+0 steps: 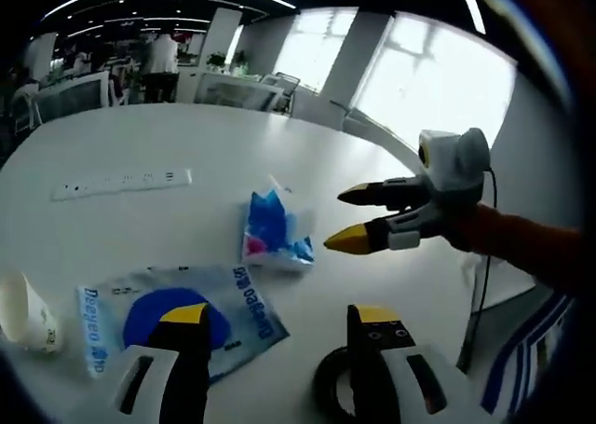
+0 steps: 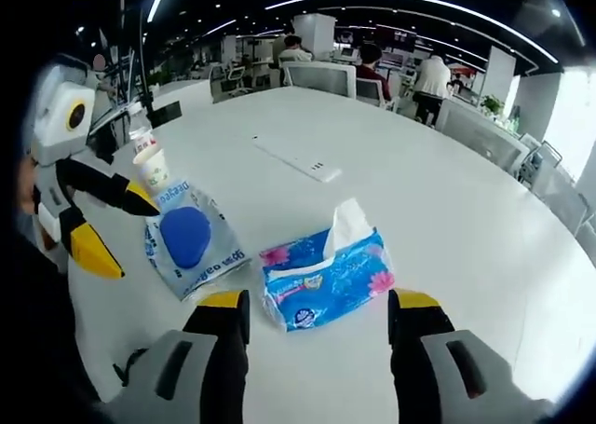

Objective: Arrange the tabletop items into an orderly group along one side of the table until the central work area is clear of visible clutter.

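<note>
Two grippers hang over a white table (image 1: 186,135), and neither has anything between its jaws.

In the left gripper view, the left gripper (image 1: 279,317) is spread wide, its yellow-tipped jaws rising just over the near edge of a flat plastic pouch (image 1: 177,317) with a blue disc printed or packed in it. That placement suggests the pouch is the piece this hand is lined up for. A paper cup (image 1: 26,317) lies tipped at the left margin, near the pouch. A blue tissue pack (image 1: 275,228) sits further out, toward the middle of the table, and a white power strip (image 1: 121,182) lies beyond it, well apart. A dark ring-shaped object (image 1: 328,387) shows by the right jaw; what it is I cannot tell. The right gripper (image 1: 349,217) comes in from the right, jaws parted, tips aimed at the tissue pack.

In the right gripper view, the right gripper (image 2: 318,312) stands wide open with the tissue pack (image 2: 326,275) lying just ahead, between the lines of its jaws, a white tissue sticking up from its top. This looks like an approach to grasp it, not yet closed. The pouch (image 2: 191,242) lies to its left with the cup (image 2: 152,170) just beyond it, here looking upright, and the power strip (image 2: 293,160) sits far out. The left gripper (image 2: 126,233) enters at left, open. Everything is scattered mid-table, so the grouping seems hardly begun.
</note>
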Demonstrator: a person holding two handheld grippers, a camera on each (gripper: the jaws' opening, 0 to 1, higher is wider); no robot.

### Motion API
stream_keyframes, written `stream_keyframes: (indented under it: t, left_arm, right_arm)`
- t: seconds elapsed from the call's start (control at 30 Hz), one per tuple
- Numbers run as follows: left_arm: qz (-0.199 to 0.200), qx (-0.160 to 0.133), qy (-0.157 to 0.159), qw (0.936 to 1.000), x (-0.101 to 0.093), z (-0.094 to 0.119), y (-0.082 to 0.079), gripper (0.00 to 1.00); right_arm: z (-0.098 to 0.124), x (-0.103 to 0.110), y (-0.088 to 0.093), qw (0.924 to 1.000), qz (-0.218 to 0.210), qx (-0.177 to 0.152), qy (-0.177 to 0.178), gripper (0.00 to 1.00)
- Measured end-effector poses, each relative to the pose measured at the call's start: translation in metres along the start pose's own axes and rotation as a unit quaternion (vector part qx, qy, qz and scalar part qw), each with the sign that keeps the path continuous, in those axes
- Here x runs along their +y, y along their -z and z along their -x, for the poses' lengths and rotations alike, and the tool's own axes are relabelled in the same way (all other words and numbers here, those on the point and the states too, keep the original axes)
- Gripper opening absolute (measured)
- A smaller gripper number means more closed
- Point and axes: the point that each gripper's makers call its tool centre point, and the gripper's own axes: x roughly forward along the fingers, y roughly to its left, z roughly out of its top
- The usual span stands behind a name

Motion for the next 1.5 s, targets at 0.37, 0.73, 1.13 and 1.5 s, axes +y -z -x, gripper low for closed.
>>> stream_keyframes:
  t: [0.37,0.73,1.13,1.5]
  left_arm:
    - [0.039,-0.001,0.011,0.9992,-0.012,-0.027,-0.002,0.55]
    - [0.068,0.01,0.021,0.9974,-0.012,-0.052,-0.013,0.51]
    - [0.108,0.024,0.037,0.9931,-0.025,-0.079,-0.009,0.4]
    - [0.12,0.042,0.037,0.9912,-0.026,-0.101,-0.006,0.23]
  right_arm:
    - [-0.008,-0.02,-0.008,0.9994,0.034,0.005,-0.003,0.55]
    - [-0.024,-0.031,-0.016,0.9975,0.067,0.018,-0.015,0.5]
    - [-0.05,-0.041,-0.017,0.9927,0.106,0.048,-0.03,0.44]
    - [-0.061,-0.036,-0.008,0.9918,0.097,0.051,-0.066,0.37]
